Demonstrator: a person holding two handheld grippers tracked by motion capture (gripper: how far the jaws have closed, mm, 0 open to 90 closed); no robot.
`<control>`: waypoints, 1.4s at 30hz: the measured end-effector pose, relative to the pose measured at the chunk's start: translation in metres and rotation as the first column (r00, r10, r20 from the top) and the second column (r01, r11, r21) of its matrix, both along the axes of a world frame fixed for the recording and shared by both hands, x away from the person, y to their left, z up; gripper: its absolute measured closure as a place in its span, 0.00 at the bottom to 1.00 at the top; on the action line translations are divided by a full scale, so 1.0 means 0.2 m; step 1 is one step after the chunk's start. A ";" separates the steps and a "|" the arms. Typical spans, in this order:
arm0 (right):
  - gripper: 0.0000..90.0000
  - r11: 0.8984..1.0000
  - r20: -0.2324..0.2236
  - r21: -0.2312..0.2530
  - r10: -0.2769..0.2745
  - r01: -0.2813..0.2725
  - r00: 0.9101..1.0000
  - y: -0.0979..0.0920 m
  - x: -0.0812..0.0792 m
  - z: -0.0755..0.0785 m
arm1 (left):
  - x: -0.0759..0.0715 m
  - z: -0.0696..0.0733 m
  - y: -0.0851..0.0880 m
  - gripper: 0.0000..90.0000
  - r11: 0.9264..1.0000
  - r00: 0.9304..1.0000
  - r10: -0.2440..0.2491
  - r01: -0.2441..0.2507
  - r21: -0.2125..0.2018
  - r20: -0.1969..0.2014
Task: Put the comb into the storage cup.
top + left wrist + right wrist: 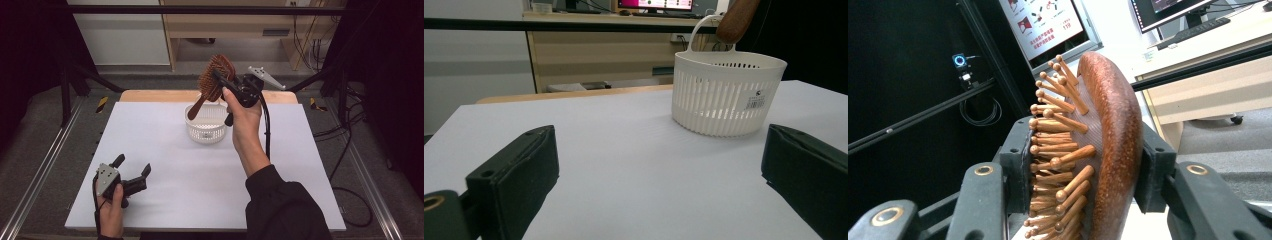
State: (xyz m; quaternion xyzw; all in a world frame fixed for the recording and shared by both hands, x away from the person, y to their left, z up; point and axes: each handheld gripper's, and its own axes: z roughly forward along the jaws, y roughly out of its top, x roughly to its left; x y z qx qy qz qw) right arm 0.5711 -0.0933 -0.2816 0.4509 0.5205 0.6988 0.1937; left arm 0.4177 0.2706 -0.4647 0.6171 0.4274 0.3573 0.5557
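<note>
A brown wooden hairbrush (214,77) is held up in the air above a white slotted basket (206,123) at the far middle of the table. My right gripper (221,80) is shut on the brush's head, with the handle pointing down toward the basket. In the right gripper view the brush (1100,150) sits clamped between the two jaws, bristles to the left. My left gripper (134,168) rests open near the table's front left, with nothing between its jaws. The left gripper view shows the basket (726,92) ahead and the brush handle's tip (735,20) above it.
The white table top (175,170) lies over a wooden board. Metal rails run along both sides. A wooden desk (235,30) stands beyond the far edge, with cables (345,150) on the floor at the right.
</note>
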 end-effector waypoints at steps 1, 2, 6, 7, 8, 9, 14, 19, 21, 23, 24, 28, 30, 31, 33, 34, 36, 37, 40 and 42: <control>0.58 1.000 -0.001 0.000 -0.002 0.002 1.000 0.00 0.00 0.00 | 0.00 0.00 0.00 0.02 1.000 1.000 -0.001 0.001 -0.001 0.000; 0.58 1.000 -0.001 0.000 -0.002 0.002 1.000 0.00 0.00 0.00 | 0.00 0.00 0.00 0.02 1.000 1.000 -0.001 0.001 -0.001 0.000; 0.58 1.000 -0.002 0.005 -0.008 0.008 1.000 -0.01 0.02 -0.01 | 0.00 0.00 0.00 0.02 1.000 1.000 -0.001 0.001 -0.001 -0.001; 0.58 1.000 -0.003 0.006 -0.011 0.011 1.000 -0.01 0.02 -0.01 | 0.00 0.00 0.00 0.02 1.000 1.000 -0.001 0.001 -0.001 -0.001; 0.58 1.000 -0.005 0.008 -0.013 0.013 1.000 -0.01 0.02 -0.01 | 0.00 0.00 0.00 0.02 1.000 1.000 -0.001 0.001 -0.002 -0.001; 0.58 1.000 -0.005 0.009 -0.014 0.014 1.000 -0.01 0.02 -0.01 | 0.00 0.00 0.00 0.02 1.000 1.000 -0.001 0.001 -0.002 0.000; 0.58 1.000 -0.005 0.000 -0.022 0.022 1.000 -0.02 0.03 -0.01 | 0.00 0.00 0.00 0.02 1.000 1.000 -0.002 0.002 0.000 0.000; 0.58 1.000 -0.008 -0.001 -0.026 0.026 1.000 -0.02 0.04 -0.02 | 0.00 0.00 0.00 0.02 1.000 1.000 -0.004 0.004 0.003 0.000; 0.58 0.999 -0.007 -0.008 -0.031 0.031 1.000 -0.02 0.05 -0.02 | 0.00 0.00 0.00 0.02 1.000 1.000 -0.005 0.005 0.003 0.000; 0.58 0.999 -0.009 -0.016 -0.035 0.034 0.999 -0.02 0.05 -0.03 | 0.00 0.00 0.00 0.02 1.000 1.000 -0.005 0.005 0.003 0.001; 0.58 0.999 -0.010 -0.018 -0.035 0.035 0.999 -0.02 0.05 -0.04 | 0.00 0.00 0.00 0.02 1.000 1.000 -0.005 0.005 0.003 0.001; 0.58 0.999 -0.011 -0.032 -0.037 0.036 0.999 -0.02 0.06 -0.05 | 0.00 0.00 0.00 0.02 1.000 1.000 -0.006 0.006 0.002 0.000; 0.58 0.999 -0.011 -0.038 -0.040 0.039 0.999 -0.02 0.06 -0.05 | 0.00 0.00 0.00 0.02 1.000 1.000 -0.005 0.005 0.000 0.000; 0.58 0.998 -0.012 -0.040 -0.041 0.040 0.999 -0.02 0.07 -0.06 | 0.00 0.00 0.00 0.02 1.000 1.000 -0.005 0.005 0.000 0.000; 0.58 0.998 -0.013 -0.042 -0.043 0.043 0.999 -0.02 0.07 -0.06 | 0.00 0.00 0.00 0.02 1.000 1.000 -0.005 0.005 -0.001 0.000; 0.58 0.998 -0.014 -0.044 -0.045 0.044 0.999 -0.02 0.07 -0.06 | 0.00 0.00 0.00 0.02 1.000 1.000 -0.005 0.005 0.000 0.000; 0.58 0.998 -0.015 -0.049 -0.045 0.045 0.999 -0.02 0.07 -0.07 | 0.00 0.00 0.00 0.02 1.000 1.000 -0.006 0.006 0.000 0.000; 0.58 0.998 -0.017 -0.048 -0.046 0.045 0.999 -0.02 0.07 -0.07 | 0.00 0.00 0.00 0.02 1.000 1.000 -0.006 0.006 0.000 0.000; 0.58 0.998 -0.015 -0.055 -0.045 0.044 0.999 -0.02 0.08 -0.08 | 0.00 0.00 0.00 0.02 1.000 1.000 -0.006 0.006 0.000 0.000; 0.58 0.998 -0.018 -0.053 -0.047 0.045 0.999 -0.02 0.07 -0.08 | 0.00 0.00 0.00 0.02 1.000 1.000 -0.007 0.007 -0.001 0.000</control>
